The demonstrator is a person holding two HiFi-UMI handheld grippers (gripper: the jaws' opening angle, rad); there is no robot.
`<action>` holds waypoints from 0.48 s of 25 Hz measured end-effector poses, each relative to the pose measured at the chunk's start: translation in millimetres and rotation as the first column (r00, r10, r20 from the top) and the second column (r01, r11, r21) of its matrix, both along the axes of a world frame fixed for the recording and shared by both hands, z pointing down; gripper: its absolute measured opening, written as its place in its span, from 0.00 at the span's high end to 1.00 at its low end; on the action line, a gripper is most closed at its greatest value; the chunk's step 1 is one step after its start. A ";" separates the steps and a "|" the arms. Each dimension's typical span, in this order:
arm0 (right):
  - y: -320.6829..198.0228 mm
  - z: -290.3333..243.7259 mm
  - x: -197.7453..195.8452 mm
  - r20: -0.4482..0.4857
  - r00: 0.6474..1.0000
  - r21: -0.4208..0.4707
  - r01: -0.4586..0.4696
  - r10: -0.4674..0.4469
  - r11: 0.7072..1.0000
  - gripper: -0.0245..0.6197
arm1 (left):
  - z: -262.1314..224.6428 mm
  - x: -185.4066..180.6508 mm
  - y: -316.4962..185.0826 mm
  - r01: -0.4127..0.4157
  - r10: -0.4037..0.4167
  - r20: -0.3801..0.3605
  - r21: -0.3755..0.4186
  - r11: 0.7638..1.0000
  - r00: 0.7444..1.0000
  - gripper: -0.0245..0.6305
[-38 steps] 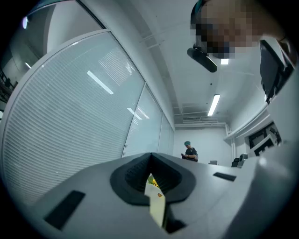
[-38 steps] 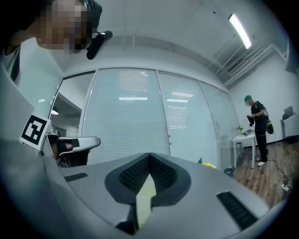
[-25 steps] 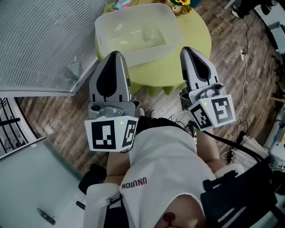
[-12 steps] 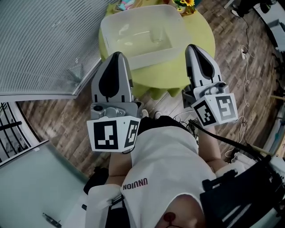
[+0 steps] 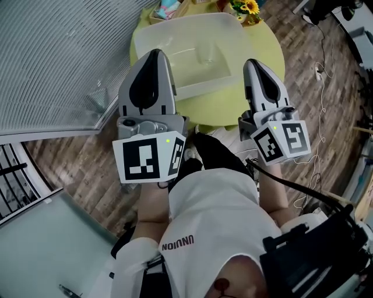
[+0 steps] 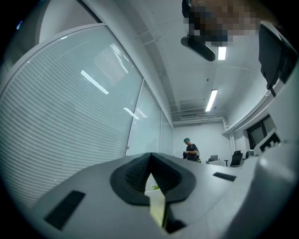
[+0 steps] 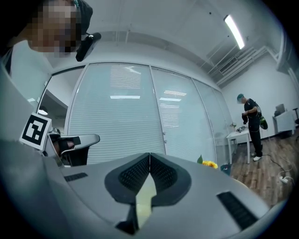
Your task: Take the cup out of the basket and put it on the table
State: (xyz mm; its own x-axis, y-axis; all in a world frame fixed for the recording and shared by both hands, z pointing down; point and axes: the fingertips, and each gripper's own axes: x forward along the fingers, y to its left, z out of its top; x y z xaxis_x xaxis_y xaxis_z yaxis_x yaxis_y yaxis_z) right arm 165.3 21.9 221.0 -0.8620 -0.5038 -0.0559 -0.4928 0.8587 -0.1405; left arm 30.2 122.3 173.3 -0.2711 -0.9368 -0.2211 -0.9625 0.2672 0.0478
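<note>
A translucent white basket (image 5: 201, 87) stands on a round yellow-green table (image 5: 263, 51). Inside it I make out a clear cup (image 5: 207, 56), faint against the basket floor. My left gripper (image 5: 153, 52) is held in front of the basket's near left corner, apart from it, its jaws shut with nothing in them. My right gripper (image 5: 254, 61) hangs over the table's near edge, right of the basket, also shut and empty. In the left gripper view the gripper (image 6: 150, 156) points slightly upward at a glass wall. In the right gripper view the gripper (image 7: 150, 155) points level.
Sunflowers (image 5: 245, 7) and a colourful box (image 5: 168, 7) sit at the table's far side. A glass wall with blinds (image 5: 58, 58) runs along the left. Cables (image 5: 319, 70) lie on the wooden floor at right. A person (image 7: 251, 123) stands by a white table (image 7: 238, 135) far off.
Both grippers have moved forward toward the table, and the left one now overlaps its near edge. The person holding them has stepped forward, a dark trouser leg now showing below the grippers.
</note>
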 end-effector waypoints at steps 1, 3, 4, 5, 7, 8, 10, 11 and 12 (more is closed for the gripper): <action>-3.8 0.9 -2.8 0.009 1.000 -0.003 0.007 -0.007 1.000 0.93 | -1.9 -2.4 -5.6 0.003 -0.003 0.011 0.001 1.000 1.000 0.94; -17.8 3.5 -10.1 0.012 1.000 -0.008 0.016 -0.016 1.000 0.93 | -2.2 -8.9 -21.2 0.010 -0.010 0.020 -0.001 1.000 1.000 0.94; -27.8 5.4 -14.5 0.010 1.000 -0.013 0.019 -0.019 1.000 0.93 | -1.0 -13.6 -31.0 0.014 -0.014 0.017 -0.004 1.000 1.000 0.94; -38.8 7.7 -19.4 0.008 1.000 -0.019 0.021 -0.021 1.000 0.93 | 0.5 -19.1 -41.1 0.019 -0.019 0.013 -0.007 1.000 1.000 0.94; -58.8 11.7 -28.7 0.004 1.000 -0.034 0.028 -0.028 0.999 0.93 | 2.9 -30.0 -59.3 0.032 -0.032 0.003 -0.014 0.999 0.999 0.94; -66.8 12.9 -32.2 0.002 0.999 -0.040 0.033 -0.033 0.999 0.93 | 3.6 -34.2 -66.7 0.040 -0.040 -0.001 -0.017 0.999 0.999 0.94; -80.3 14.4 -36.8 -0.003 0.999 -0.048 0.040 -0.041 0.998 0.93 | 4.8 -39.8 -79.2 0.052 -0.052 -0.009 -0.021 0.998 0.999 0.94; -86.5 15.3 -38.8 -0.006 0.999 -0.051 0.043 -0.044 0.998 0.93 | 5.6 -42.0 -84.7 0.059 -0.059 -0.010 -0.024 0.998 0.998 0.94; -92.5 16.5 -40.6 -0.008 0.999 -0.054 0.046 -0.046 0.997 0.93 | 6.5 -43.9 -89.8 0.065 -0.065 -0.010 -0.027 0.998 0.998 0.94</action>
State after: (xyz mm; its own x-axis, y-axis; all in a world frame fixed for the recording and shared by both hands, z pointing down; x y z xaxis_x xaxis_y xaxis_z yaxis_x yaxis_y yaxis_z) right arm 124.7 -70.6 237.4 -0.8846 -0.4659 -0.0216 -0.4546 0.8717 -0.1831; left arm -13.7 32.5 179.8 -0.3340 -0.9227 -0.1925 -0.9424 0.3306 0.0505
